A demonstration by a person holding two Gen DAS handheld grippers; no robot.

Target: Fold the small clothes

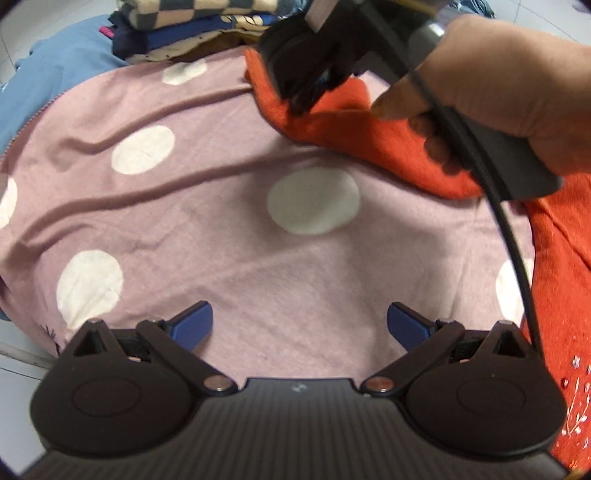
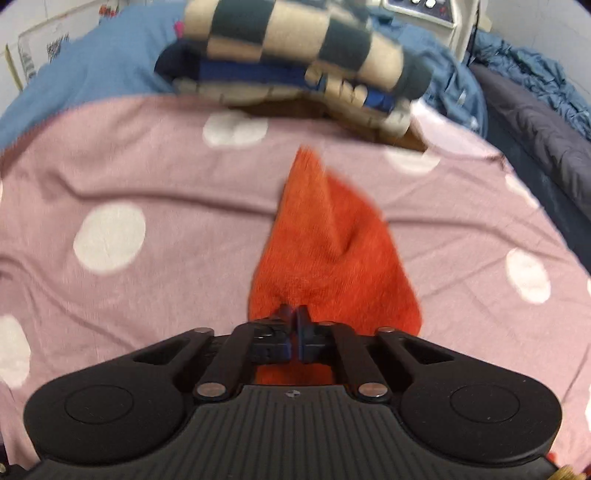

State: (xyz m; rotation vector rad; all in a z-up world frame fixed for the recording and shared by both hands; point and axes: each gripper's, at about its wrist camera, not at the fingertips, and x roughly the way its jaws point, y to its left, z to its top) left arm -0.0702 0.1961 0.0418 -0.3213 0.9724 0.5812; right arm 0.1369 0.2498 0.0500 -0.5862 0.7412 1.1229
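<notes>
An orange-red fleecy garment [image 2: 328,251] lies on a pink sheet with white dots [image 2: 147,177]. My right gripper [image 2: 297,319] is shut on a fold of this garment, which hangs forward from its blue pads to a pointed tip. The left wrist view shows that same gripper [image 1: 306,99] in a person's hand [image 1: 509,81], holding the orange garment [image 1: 369,133] lifted at the upper right; more of it spreads down the right edge. My left gripper [image 1: 299,325] hovers open over bare pink sheet [image 1: 258,258], with nothing between its blue pads.
A stack of folded clothes [image 2: 295,62], checkered on top, sits at the far side of the sheet. A blue cover [image 2: 92,66] lies beneath and behind. A dark blue quilted fabric [image 2: 535,122] is at the right. A white appliance [image 2: 424,11] stands at the back.
</notes>
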